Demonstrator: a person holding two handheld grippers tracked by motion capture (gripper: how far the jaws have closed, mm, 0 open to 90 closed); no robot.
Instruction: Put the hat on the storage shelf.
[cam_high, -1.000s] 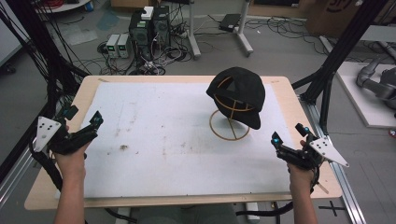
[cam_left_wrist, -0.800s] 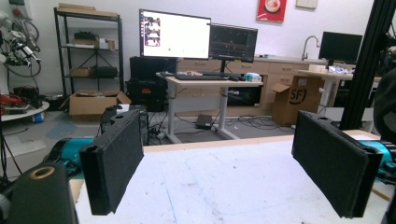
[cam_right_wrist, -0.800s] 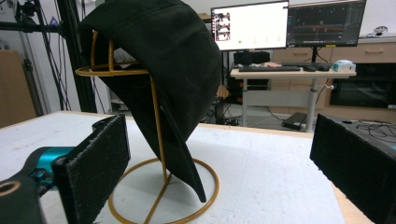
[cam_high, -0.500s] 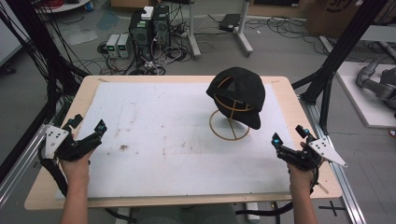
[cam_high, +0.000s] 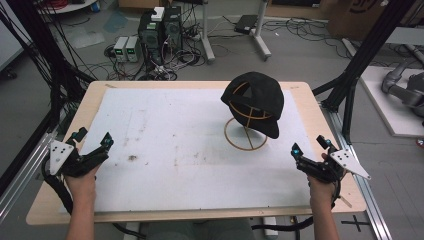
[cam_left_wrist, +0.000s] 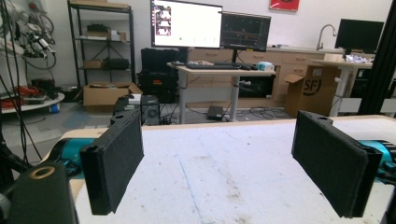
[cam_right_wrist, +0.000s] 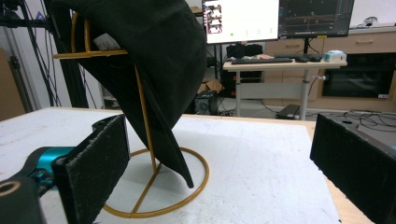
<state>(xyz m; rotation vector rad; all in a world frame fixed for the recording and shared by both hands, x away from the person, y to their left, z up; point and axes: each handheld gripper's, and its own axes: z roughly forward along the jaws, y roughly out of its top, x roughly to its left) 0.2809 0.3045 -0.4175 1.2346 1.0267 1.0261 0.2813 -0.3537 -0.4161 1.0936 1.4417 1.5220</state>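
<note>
Cap (cam_high: 256, 100) first: black, baseball style, draped over a thin yellow wire stand (cam_high: 245, 131) toward the far right corner of the table (cam_high: 320, 120), its brim hanging down over the stand's ring base on the side nearer the person. It looks light and soft, the cloth crown likely to collapse under a pinch, while the brim seems the one stiff part and so the surest place to take hold; in the right gripper view the brim's lower edge (cam_right_wrist: 180, 163) hangs free above the ring, open to a jaw on each face. The stand itself appears slight and could tip or drag if the cap catches on the upper hoop, so a lift straight up off the wire would suit better than a sideways pull. Nearest to it is the right gripper (cam_high: 311, 148), by the near right edge of the table, jaws spread wide and holding nothing, aimed toward the stand but well apart from it. The left gripper (cam_high: 92, 142) sits near the left edge, likewise spread wide and empty, facing bare white surface.
</note>
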